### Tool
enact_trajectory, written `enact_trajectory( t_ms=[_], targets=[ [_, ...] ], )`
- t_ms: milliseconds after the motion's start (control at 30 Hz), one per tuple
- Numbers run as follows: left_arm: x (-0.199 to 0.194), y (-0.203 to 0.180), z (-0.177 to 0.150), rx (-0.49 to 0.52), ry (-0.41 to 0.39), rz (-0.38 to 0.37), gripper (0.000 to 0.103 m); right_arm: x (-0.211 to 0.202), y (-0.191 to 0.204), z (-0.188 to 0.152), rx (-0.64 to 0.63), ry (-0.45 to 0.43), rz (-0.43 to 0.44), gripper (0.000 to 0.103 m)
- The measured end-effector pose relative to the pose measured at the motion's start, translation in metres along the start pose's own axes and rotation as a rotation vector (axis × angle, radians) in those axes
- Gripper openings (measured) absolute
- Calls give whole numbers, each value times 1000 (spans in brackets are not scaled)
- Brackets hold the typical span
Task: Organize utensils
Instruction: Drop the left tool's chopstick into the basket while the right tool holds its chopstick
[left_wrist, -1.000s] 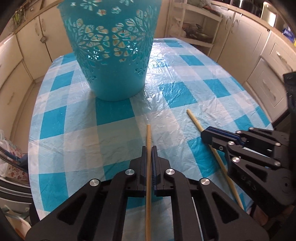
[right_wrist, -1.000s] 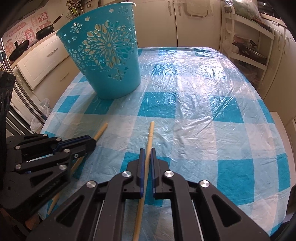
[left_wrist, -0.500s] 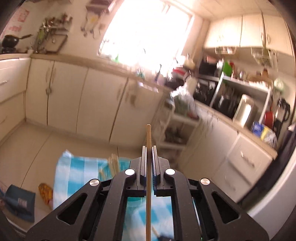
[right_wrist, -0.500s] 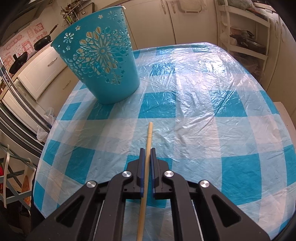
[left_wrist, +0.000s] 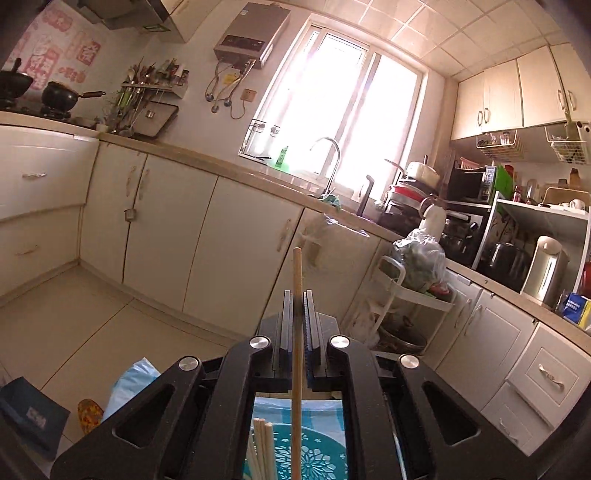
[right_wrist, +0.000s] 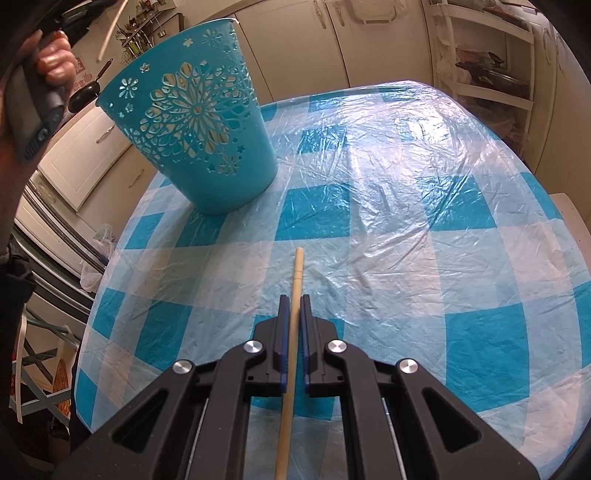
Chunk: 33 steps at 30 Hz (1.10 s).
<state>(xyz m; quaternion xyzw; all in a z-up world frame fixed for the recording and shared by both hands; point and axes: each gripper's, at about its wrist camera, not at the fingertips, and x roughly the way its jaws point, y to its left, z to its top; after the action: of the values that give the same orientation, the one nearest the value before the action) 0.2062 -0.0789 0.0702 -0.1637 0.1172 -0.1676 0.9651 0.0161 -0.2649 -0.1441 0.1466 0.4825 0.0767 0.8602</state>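
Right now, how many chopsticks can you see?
At least 5: one in the left gripper, one in the right gripper, about three standing in the blue basket. More may be hidden inside.

Teal openwork basket (right_wrist: 199, 122) stands at far-left corner of surface (right_wrist: 406, 221), sole obstacle there. Middle, right side, near edge bare checked cloth, free passage. Basket mouth partly taken by upright chopsticks (left_wrist: 262, 450); room beside them.

My left gripper (left_wrist: 296, 295) hides most of the perforated turquoise plastic basket (left_wrist: 314, 458); both held wooden chopsticks' (right_wrist: 288, 387) rear ends run off-frame.
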Motion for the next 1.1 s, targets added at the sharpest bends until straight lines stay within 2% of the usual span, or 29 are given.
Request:
enact_trajectory(
  t_ms=[300,400,467,533,567,700,833,900,967,1033,1100],
  targets=[
    [-3,6,-32,80,96,47,5,-1,-2,0,8,-2,2,6],
    [-9,14,-39,88,142,56,12,-4,-3,0,17,-13,11,6],
    [-18,20,-41,90,153,68,25,-10,-4,2,33,-35,41,5],
    [-31,27,-41,82,152,86,47,-19,-4,5,45,-74,89,5],
    [-38,31,-41,77,149,93,53,-24,-2,8,46,-94,106,5],
    [-66,49,-41,53,152,119,65,-45,6,17,37,-182,164,5],
    [-88,68,-45,12,159,140,73,-54,7,21,53,-211,202,4],
    [-95,74,-49,2,169,148,75,-53,7,22,41,-193,162,4],
    [-103,81,-55,-7,182,154,77,-44,8,21,18,-136,103,6],
    [-108,87,-61,-15,195,159,79,-33,8,17,-10,-88,29,27],
    [-110,92,-68,-25,215,162,79,-23,10,13,-31,-57,-18,28]
  ],
)
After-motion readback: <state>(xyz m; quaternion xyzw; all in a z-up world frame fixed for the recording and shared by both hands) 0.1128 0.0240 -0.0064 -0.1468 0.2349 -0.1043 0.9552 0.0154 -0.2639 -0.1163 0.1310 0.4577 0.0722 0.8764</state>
